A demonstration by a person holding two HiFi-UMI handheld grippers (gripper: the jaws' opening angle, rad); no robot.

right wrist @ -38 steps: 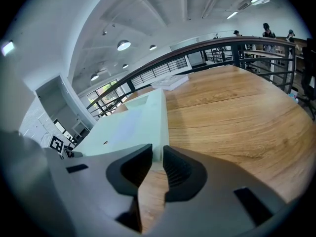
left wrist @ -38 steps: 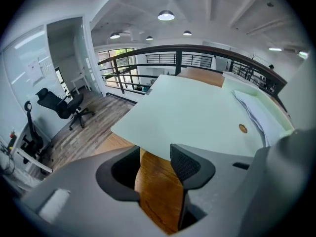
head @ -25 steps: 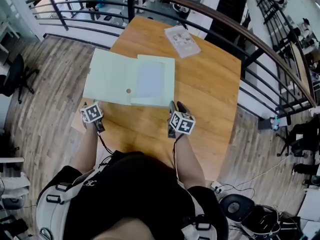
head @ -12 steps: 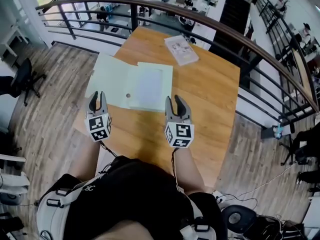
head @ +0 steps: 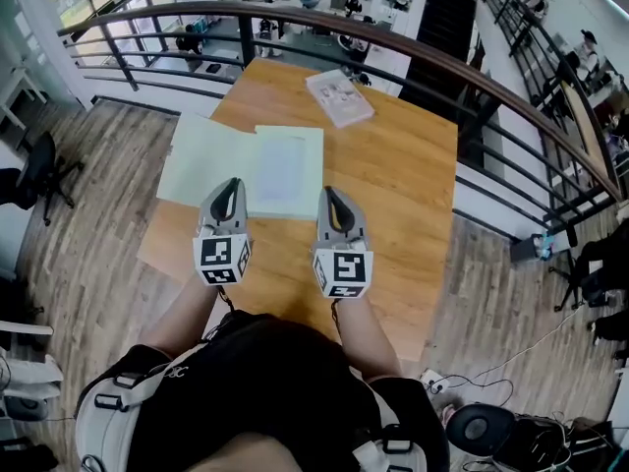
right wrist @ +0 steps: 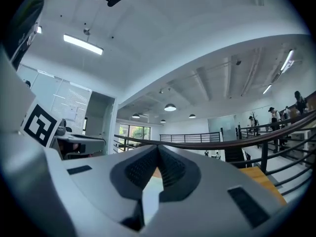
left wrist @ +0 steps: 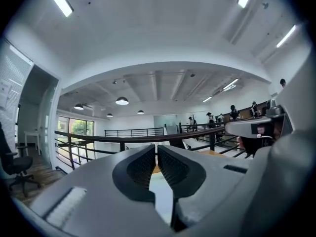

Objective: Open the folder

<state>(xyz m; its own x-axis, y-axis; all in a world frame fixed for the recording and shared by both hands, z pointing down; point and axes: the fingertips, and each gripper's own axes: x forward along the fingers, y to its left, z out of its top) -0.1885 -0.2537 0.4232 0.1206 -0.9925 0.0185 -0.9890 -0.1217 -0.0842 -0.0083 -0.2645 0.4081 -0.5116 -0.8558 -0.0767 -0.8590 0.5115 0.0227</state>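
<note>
Folder (head: 241, 160) lies open at 12 o'clock, task seemingly done; left gripper (head: 231, 183) has just been closing, empty; right gripper (head: 329, 193) closed, empty; next, simply rest.

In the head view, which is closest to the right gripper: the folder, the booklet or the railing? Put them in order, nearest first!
1. The folder: lying open on the table, just ahead of the right gripper and to its left.
2. The booklet: at the table's far end.
3. The railing: beyond the table's far edge.
</note>
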